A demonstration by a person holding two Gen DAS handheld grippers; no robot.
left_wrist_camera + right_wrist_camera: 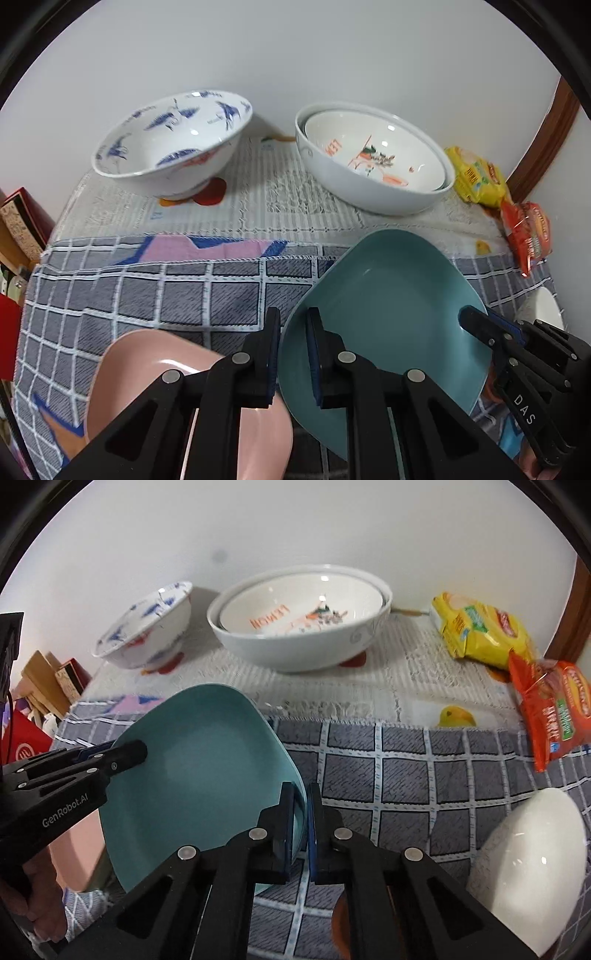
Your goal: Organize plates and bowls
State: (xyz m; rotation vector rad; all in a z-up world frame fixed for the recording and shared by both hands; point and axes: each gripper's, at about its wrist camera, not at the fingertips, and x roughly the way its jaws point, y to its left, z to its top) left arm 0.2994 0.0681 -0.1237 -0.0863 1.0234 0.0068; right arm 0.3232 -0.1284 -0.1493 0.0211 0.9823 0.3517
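A teal squarish plate [388,306] [207,768] hangs tilted over the grey checked cloth, gripped at two opposite edges. My left gripper [293,321] [129,753] is shut on its left rim, and the right gripper [301,797] [469,317] is shut on its right rim. A pink plate [147,369] [74,845] lies on the cloth under the teal plate's left side. At the back stand a blue-and-white bowl [170,144] [144,631] and two nested white bowls with an orange lemon print [373,158] [299,624].
A plain white bowl [528,867] [546,310] sits at the cloth's right edge. A yellow snack bag [480,635] and an orange snack bag [557,712] lie at the back right. Boxes [22,221] crowd the left, off the table. A white wall stands behind.
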